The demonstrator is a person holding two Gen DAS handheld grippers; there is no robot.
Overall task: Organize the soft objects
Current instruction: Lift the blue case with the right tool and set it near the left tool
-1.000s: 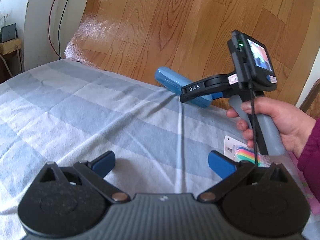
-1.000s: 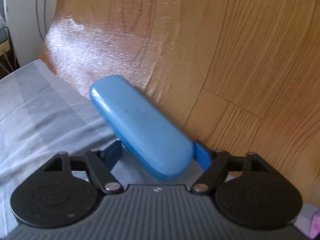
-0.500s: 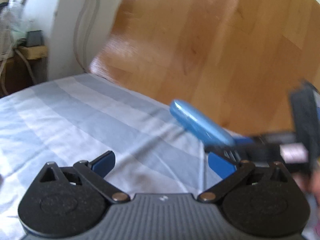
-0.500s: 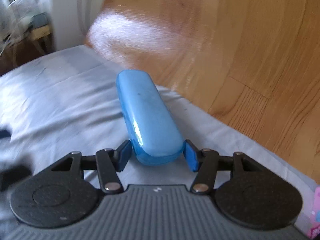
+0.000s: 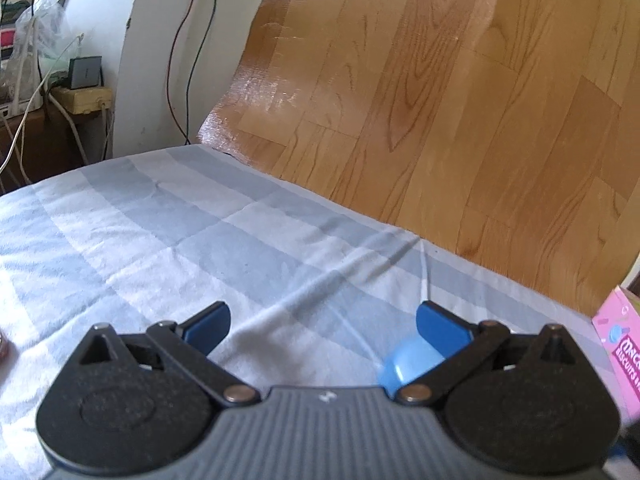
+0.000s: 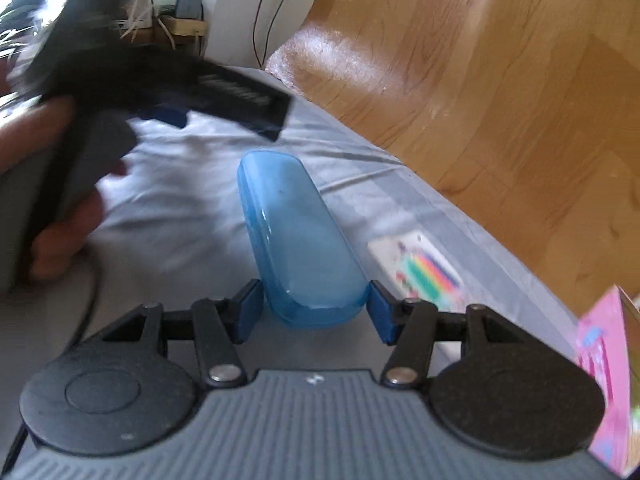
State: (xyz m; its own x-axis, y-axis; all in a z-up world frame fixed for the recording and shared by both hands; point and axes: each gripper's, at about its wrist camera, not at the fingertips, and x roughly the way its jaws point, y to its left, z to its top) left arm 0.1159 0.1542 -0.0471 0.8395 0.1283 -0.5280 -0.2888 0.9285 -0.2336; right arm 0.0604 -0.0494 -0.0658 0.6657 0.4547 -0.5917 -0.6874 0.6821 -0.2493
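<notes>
A: R wrist view, what's there that L view lacks?

B: The whole blue case [image 6: 298, 240], long and glossy, rounded ends, hard-looking shell w/ a seam along its side. Right gripper [image 6: 316, 312] clamps it at the near end, both pads against its sides; far end sticks out over the checked sheet [image 6: 192, 216]. Also the left gripper [image 6: 168, 92], blurred, upper left, in a hand [image 6: 60, 216], plus a rainbow card [image 6: 426, 270] on the sheet.

A: And L view?

B: Only a pale blue tip of the case, low, behind its right finger [image 5: 442, 326]. Left gripper's jaws stand wide apart, nothing btwn them. Pink box [image 5: 620, 344] at the right edge in both.
</notes>
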